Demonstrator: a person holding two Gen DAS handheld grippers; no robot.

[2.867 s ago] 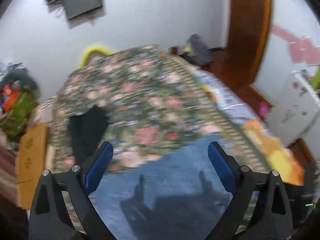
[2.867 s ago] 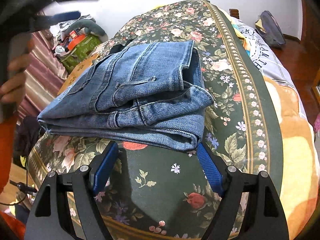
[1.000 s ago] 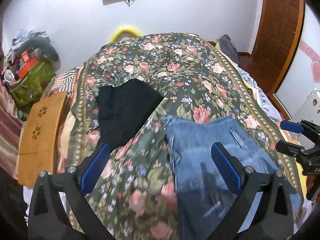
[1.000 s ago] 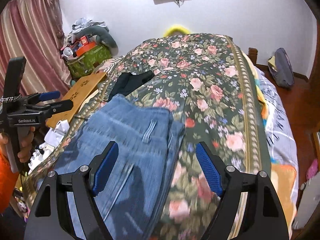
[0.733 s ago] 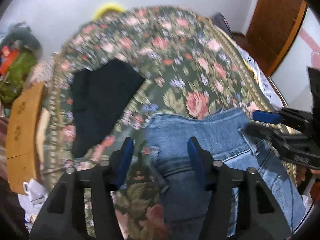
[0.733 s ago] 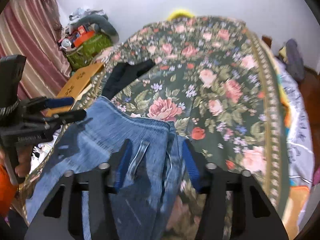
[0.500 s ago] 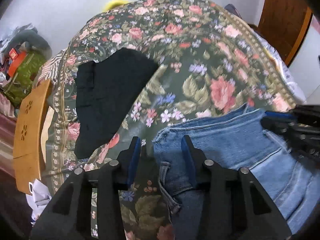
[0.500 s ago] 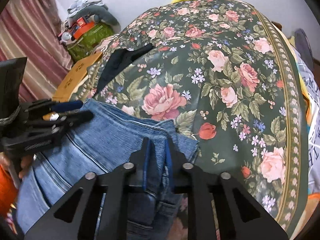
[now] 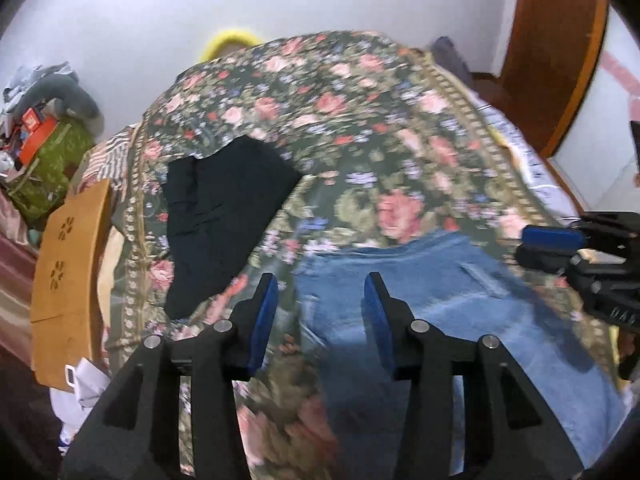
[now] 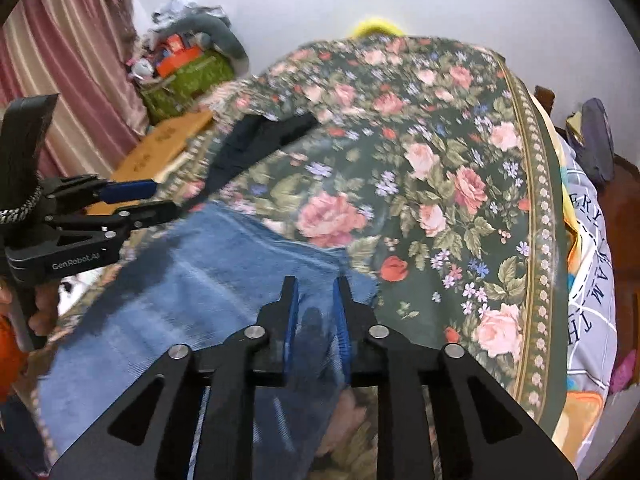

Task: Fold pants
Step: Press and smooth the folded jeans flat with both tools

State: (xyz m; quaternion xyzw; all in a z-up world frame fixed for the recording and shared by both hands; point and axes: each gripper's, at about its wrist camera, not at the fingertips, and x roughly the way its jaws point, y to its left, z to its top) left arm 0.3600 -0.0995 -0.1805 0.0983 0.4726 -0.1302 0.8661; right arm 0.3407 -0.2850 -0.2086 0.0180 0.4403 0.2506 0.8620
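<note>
Blue jeans (image 9: 448, 312) lay on a bed (image 9: 360, 128) under a flowered cover, at its near end, with a black garment (image 9: 224, 216) lying flat well apart from them toward the bed's left edge. The right claw (image 10: 316, 312) was nearly closed, its blue pads (image 10: 290, 320) pinching denim at the jeans' right corner. The left claw (image 9: 318, 308) was partly open over the jeans' left edge; the blurred view made it unclear whether its pads (image 9: 262, 316) touched the cloth, though a gap showed on both sides of the fabric edge. A wooden board (image 9: 68, 264) stood beside the bed on the left, and a green bag (image 10: 188, 80) with clutter on top sat against the white wall beyond it.
</note>
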